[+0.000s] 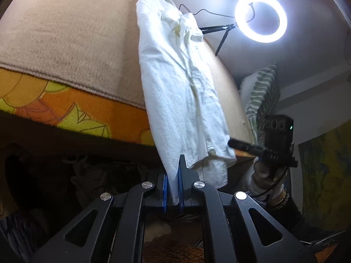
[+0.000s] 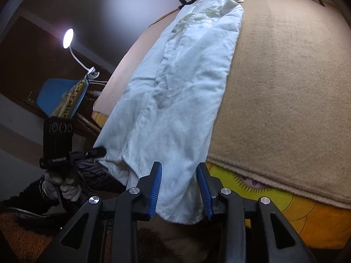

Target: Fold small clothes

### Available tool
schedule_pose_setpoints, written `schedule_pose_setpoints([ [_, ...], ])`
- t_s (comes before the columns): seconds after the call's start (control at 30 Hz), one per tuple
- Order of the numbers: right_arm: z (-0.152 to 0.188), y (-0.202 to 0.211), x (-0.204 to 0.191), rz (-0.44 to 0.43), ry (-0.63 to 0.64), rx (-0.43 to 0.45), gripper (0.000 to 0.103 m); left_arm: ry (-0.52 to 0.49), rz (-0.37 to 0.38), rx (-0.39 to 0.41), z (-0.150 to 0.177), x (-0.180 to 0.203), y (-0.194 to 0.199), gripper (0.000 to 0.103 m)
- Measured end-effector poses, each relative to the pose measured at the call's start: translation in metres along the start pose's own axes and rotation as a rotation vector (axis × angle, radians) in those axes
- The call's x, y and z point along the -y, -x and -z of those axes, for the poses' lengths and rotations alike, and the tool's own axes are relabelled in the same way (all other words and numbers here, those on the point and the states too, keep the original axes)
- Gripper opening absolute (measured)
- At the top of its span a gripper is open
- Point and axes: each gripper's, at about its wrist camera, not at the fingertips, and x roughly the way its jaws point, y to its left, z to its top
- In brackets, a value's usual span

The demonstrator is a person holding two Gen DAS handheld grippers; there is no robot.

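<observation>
Two handheld grippers are working the near hem of a white shirt lying lengthwise on a bed's beige blanket.

The left gripper is pinching a hem corner, its jaws pressed together on the cloth. The right gripper is straddling the other hem corner, its blue-padded jaws spread and not pressing. A ring light is glowing behind the bed.

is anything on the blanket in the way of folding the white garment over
Nothing visible. The white garment lies lengthwise on the beige blanket, whose surface beside it is bare. The left tool is shut on its near hem; the right tool straddles the hem, open.
</observation>
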Motion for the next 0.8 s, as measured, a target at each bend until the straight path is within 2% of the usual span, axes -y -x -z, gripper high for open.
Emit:
schedule_pose_setpoints([
  [0.03, 0.002, -0.001, -0.001, 0.001, 0.003, -0.005, 0.036, -0.013, -0.006, -0.002, 0.0, 0.001, -0.001, 0.006],
  [0.1, 0.003, -0.003, -0.003, 0.011, 0.017, -0.01, 0.028, -0.014, -0.017, -0.017, -0.001, 0.002, -0.008, 0.006],
  [0.17, 0.001, -0.003, -0.003, -0.014, -0.001, -0.026, 0.006, 0.004, -0.01, -0.025, -0.002, 0.001, -0.01, 0.006],
  [0.3, -0.006, 0.018, 0.001, -0.15, -0.074, 0.04, 0.002, -0.004, 0.049, 0.02, -0.006, 0.016, 0.006, 0.006],
  [0.37, -0.006, 0.027, 0.001, -0.167, -0.072, 0.063, 0.002, -0.041, 0.05, 0.039, -0.008, 0.024, 0.012, 0.006],
  [0.43, -0.003, 0.025, 0.011, -0.157, -0.108, 0.049, 0.002, -0.04, 0.025, 0.014, -0.006, 0.019, 0.005, 0.006],
  [0.53, 0.004, 0.013, 0.02, -0.058, -0.121, 0.001, 0.008, 0.0, -0.005, -0.034, 0.001, 0.003, -0.011, 0.006],
  [0.6, 0.005, 0.012, 0.021, -0.036, -0.115, -0.014, 0.03, 0.01, -0.013, -0.041, 0.002, -0.002, -0.014, 0.006],
  [0.63, 0.005, 0.014, 0.021, -0.026, -0.11, -0.005, 0.045, 0.011, -0.012, -0.041, 0.002, -0.003, -0.015, 0.006],
  [0.73, 0.008, 0.014, 0.015, -0.036, -0.086, -0.006, 0.045, -0.005, -0.014, -0.042, 0.0, 0.001, -0.014, 0.006],
  [0.8, 0.01, 0.008, 0.012, -0.038, -0.075, -0.034, 0.037, -0.011, -0.013, -0.042, -0.002, 0.004, -0.015, 0.006],
])
